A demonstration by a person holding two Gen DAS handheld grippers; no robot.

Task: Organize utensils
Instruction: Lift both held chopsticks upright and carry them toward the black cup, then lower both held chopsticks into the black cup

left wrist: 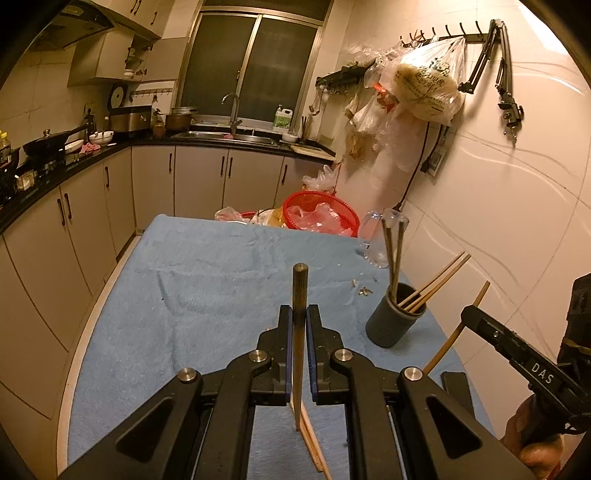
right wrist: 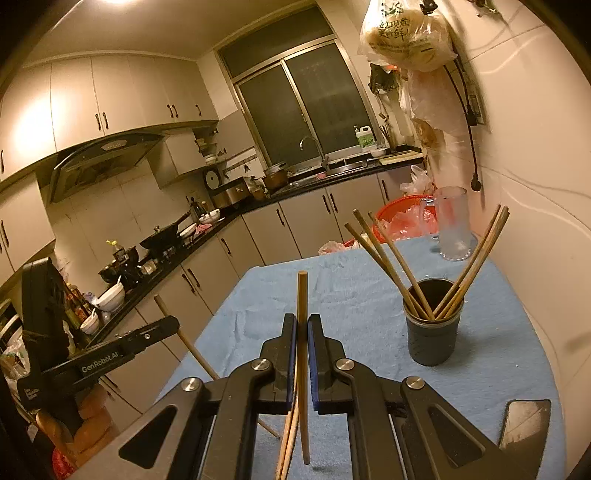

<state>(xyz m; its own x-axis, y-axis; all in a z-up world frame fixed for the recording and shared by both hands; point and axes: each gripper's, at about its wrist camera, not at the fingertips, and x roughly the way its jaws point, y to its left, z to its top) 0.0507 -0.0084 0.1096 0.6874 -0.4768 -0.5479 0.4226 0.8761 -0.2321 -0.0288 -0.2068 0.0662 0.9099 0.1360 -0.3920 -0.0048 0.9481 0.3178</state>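
Currently a chopstick is clamped upright in the left gripper, another in the right gripper; light, stiff, slippery, best held mid-shaft. Ahead-right stands the holder.

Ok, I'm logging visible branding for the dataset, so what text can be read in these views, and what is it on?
"DAS": right gripper, on its side, seen from the left wrist view.
"GenRobot.AI": left gripper, on its arm, seen from the right wrist view.
Small white label lower on the left gripper: too small to read.
Green Chinese print on the hanging plastic bag: not clearly legible.
Green label on the jug by the sink: blurred.
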